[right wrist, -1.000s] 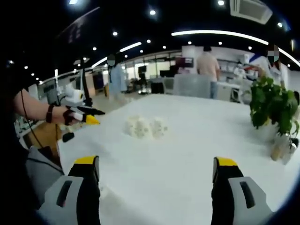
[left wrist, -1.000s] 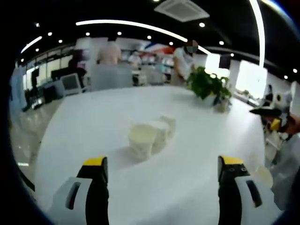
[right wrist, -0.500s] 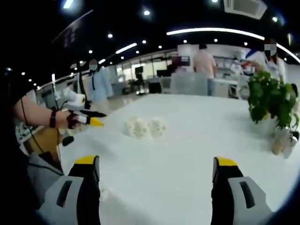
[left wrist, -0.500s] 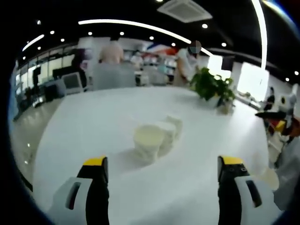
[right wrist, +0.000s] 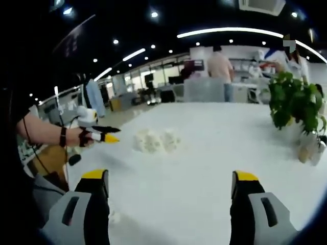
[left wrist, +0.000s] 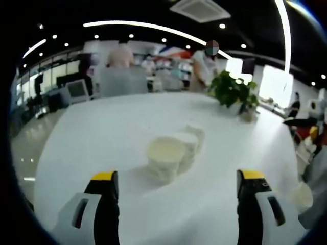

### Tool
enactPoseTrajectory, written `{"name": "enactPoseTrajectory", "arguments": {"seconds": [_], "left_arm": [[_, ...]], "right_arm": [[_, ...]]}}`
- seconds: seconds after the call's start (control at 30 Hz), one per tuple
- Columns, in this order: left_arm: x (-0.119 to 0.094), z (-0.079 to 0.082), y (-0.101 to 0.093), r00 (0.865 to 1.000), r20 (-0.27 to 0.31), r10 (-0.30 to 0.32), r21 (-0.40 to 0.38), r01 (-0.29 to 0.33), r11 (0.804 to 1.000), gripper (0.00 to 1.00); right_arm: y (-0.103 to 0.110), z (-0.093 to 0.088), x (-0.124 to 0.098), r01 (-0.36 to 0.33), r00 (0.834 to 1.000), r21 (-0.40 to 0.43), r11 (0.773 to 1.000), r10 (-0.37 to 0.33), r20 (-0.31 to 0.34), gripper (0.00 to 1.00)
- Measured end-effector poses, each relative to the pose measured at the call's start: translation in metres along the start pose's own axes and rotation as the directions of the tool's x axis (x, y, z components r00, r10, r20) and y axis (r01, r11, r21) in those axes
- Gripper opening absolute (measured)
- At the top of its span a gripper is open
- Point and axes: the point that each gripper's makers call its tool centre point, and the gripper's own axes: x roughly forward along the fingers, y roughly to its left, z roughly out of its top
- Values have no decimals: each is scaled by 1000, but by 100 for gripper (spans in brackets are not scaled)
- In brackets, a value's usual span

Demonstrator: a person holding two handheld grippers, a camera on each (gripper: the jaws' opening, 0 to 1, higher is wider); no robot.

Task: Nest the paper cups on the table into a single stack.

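Three white paper cups stand close together in a row on the white table point(left wrist: 92, 132). In the left gripper view the nearest cup point(left wrist: 166, 154) lies just ahead, with a second cup point(left wrist: 187, 143) and a third cup point(left wrist: 197, 133) behind it. My left gripper point(left wrist: 178, 176) is open, its jaws wide apart just short of the nearest cup. The right gripper view shows the cups point(right wrist: 155, 141) farther off, at the left centre. My right gripper point(right wrist: 171, 176) is open and holds nothing. A hand carries the left gripper point(right wrist: 102, 137) in from the left, next to the cups.
A potted green plant point(left wrist: 233, 90) stands at the far right of the table, also seen as the plant point(right wrist: 293, 102) with small bottles point(right wrist: 309, 149) beside it. People, chairs and desks lie beyond the table. A pale round object point(left wrist: 301, 196) sits near the table's right edge.
The left gripper has come closer to the cups, which now look larger and nearer its jaws. In the right gripper view the hand with the left gripper has shifted slightly toward the cups.
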Motion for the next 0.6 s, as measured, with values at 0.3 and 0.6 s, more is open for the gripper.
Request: {"name": "enactPoseTrajectory", "arguments": {"seconds": [0.3,0.6], "left_arm": [[8,0,13,1000,13,16,-4,-16,1000,95],[22,3,21,1000,22,12,-3,-12,1000,96]], "right_arm": [[-1,-2,1,-1,1000,12,1000,1,-13,98],[2,2,5,-9,1000,14,1000,9,-6,98]]}}
